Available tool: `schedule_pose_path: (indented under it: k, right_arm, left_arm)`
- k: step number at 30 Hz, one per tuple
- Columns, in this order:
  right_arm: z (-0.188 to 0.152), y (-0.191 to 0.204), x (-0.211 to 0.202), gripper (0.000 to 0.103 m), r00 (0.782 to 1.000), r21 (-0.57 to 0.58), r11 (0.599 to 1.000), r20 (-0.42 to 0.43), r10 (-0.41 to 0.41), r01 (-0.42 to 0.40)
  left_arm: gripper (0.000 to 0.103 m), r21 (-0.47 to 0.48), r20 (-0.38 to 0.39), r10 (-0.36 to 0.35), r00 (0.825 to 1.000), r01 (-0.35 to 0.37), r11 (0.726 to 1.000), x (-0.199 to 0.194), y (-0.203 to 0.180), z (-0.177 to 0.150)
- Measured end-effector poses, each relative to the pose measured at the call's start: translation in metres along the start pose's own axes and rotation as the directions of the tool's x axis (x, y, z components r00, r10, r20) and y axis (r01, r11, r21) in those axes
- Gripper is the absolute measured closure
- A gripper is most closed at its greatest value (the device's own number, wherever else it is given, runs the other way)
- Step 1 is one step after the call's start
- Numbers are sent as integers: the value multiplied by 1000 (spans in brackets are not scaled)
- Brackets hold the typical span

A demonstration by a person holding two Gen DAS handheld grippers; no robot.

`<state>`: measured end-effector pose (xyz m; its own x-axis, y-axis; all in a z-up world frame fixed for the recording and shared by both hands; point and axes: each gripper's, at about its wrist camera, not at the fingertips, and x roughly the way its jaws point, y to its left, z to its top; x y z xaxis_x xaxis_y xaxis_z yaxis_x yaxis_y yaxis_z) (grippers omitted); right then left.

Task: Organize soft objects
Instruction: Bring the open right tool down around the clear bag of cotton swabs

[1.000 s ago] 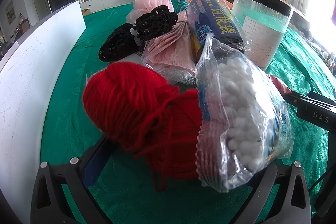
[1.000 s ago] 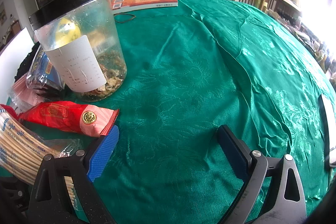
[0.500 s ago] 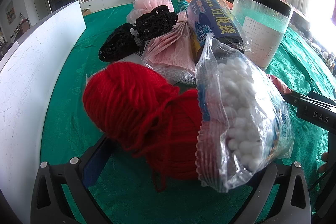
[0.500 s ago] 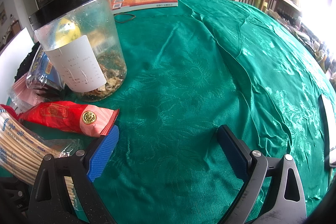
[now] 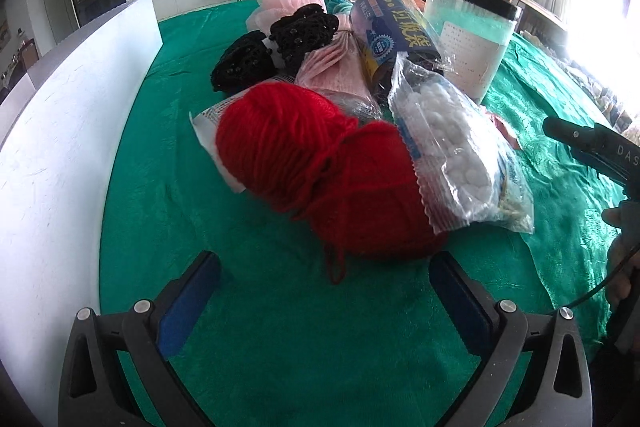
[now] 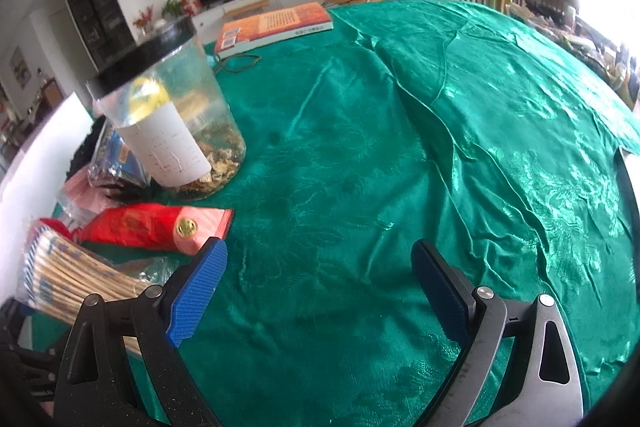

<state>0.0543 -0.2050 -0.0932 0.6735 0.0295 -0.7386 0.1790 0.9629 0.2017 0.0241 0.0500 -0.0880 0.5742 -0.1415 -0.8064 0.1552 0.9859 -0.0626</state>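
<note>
Backed away, left claw (image 5: pixel 324 279) gapes before red yarn (image 5: pixel 328 179); right claw (image 6: pixel 320 267) gapes too.

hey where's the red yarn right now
In the left wrist view, the red yarn lies mid-table on the green cloth, just ahead of the open left gripper, touching the cotton-ball bag.

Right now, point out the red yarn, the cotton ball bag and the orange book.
red yarn (image 5: pixel 320 167), left wrist view, middle of the skein.
cotton ball bag (image 5: pixel 456 151), left wrist view, clear front.
orange book (image 6: pixel 276 23), right wrist view, cover.
</note>
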Motion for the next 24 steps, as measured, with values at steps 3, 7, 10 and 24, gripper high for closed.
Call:
schedule_pose_path:
  k: [3, 7, 10, 24]
  right_arm:
    - [4, 5, -17, 8, 981, 15, 983, 72, 179, -181]
    - [-5, 40, -34, 8, 924, -133, 922, 73, 375, -363]
    - [-14, 66, -40, 8, 901, -258, 875, 34, 433, -411]
    - [-52, 145, 4, 10, 977, -691, 692, -120, 174, -208]
  left_arm:
    - [0, -23, 42, -13, 999, 14, 1000, -16, 10, 1]
    - [0, -49, 82, -14, 996, 18, 999, -35, 18, 4]
    - [0, -58, 121, -8, 993, 15, 998, -53, 23, 9]
    - [0, -182, 194, 4, 981, 32, 983, -88, 65, 20]
